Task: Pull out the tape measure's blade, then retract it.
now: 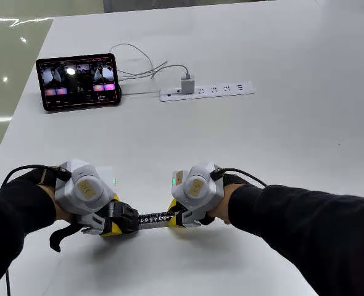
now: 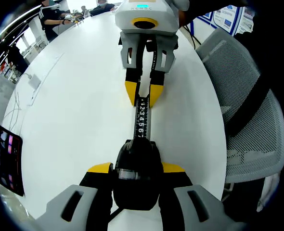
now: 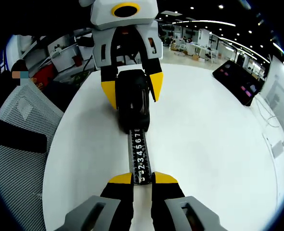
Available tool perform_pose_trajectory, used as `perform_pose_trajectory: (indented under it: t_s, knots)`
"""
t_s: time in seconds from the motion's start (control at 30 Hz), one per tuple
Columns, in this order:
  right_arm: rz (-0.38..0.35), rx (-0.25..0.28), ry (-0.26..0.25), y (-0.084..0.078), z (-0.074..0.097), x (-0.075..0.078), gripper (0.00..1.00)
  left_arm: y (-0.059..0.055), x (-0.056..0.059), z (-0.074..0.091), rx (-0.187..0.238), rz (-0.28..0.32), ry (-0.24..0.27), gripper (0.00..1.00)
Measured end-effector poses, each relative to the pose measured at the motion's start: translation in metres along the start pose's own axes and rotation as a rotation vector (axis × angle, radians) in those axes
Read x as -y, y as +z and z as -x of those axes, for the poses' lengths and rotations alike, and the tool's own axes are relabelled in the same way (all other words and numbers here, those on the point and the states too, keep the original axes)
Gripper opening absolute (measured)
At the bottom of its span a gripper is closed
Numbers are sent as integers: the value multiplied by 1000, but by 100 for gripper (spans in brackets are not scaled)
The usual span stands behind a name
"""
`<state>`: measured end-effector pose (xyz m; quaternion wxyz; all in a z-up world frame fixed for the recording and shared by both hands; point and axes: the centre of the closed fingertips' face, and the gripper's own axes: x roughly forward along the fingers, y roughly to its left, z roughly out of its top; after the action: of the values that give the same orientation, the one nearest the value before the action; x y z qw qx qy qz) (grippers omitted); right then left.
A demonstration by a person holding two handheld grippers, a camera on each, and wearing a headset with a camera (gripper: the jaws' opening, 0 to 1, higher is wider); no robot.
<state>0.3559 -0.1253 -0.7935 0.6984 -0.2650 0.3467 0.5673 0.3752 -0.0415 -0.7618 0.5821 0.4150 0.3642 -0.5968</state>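
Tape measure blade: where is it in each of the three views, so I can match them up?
Head view: the blade lies bottom centre, between the black case and the right gripper.
Left gripper view: centre, running up from the case to the right gripper.
Right gripper view: lower centre, pinched by this view's own jaws.
Shared landmark: the tablet, upper left, lower left, upper right in that order.

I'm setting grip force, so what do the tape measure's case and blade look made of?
The case is black with soft, semi-gloss highlights and rounded edges, so it is probably moulded plastic, possibly rubber-coated. The blade is a thin, flat, dark strip with white printed numerals. It is likely coated steel, though the look leaves that open.
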Motion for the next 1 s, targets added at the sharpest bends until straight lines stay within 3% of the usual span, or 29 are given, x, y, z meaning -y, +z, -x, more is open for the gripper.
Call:
perform_pose_trajectory:
  t_s: [1.0]
  knots:
    - [-11,-3,-8,-13,10,-1,9,0,0,0,2,1,3,31]
